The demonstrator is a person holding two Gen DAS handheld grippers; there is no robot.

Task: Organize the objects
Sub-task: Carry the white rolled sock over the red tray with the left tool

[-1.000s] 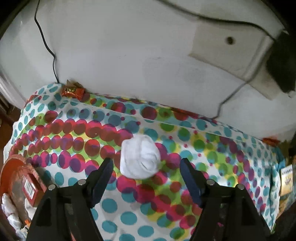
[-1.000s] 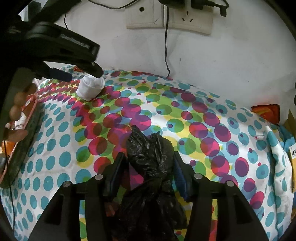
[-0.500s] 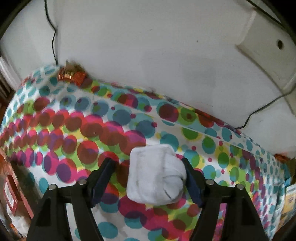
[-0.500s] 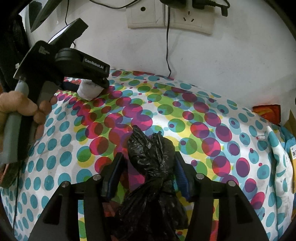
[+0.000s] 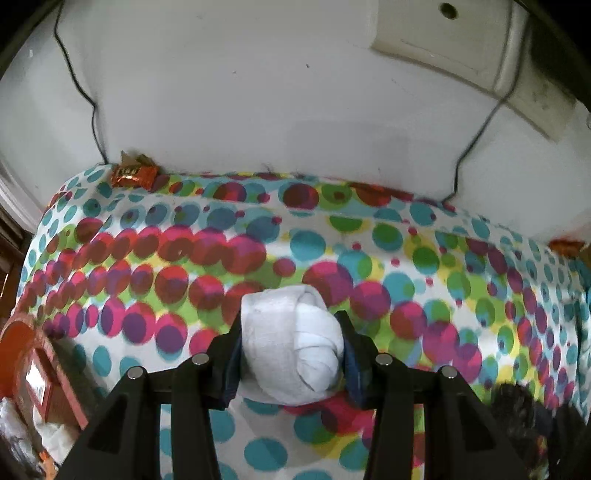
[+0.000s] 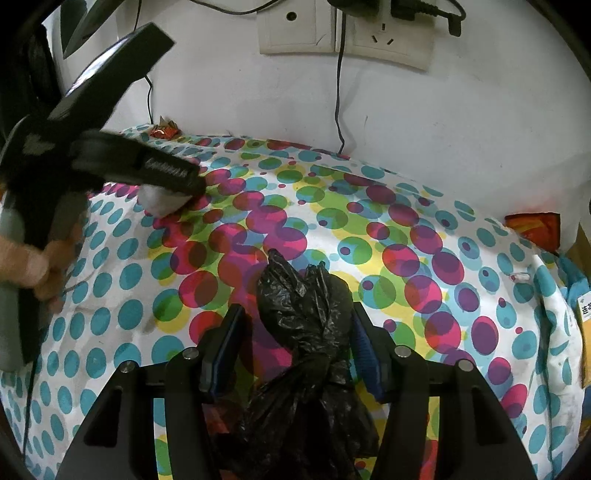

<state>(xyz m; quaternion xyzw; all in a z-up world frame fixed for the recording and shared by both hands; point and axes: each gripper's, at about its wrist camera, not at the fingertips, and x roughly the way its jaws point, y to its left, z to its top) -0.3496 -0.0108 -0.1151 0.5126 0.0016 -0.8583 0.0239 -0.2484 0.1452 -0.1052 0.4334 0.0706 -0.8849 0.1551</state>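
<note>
The left gripper pointed steeply down at the spotted cloth, and its jaws were closing around a white rolled sock. The sock sat squarely between the two fingers, and both pads already touched its sides. From the right wrist view the same gripper showed at the far left, held by a hand, with only a bit of the white sock visible beneath its tip.

The right gripper stood partly open over a black plastic bag. The knotted bag lay between its fingers and ran back under the gripper body. Its right side lay against the right pad, while a clear gap showed between the bag and the left pad, so it was not clamped.

Ahead of the left gripper and off to its left, an orange wrapper lay at the back edge of the cloth against the wall. To its near left stood a red box. Ahead of the right gripper, wall sockets with a black cable hung above the cloth. Far to its right, another orange packet rested at the cloth's edge.
</note>
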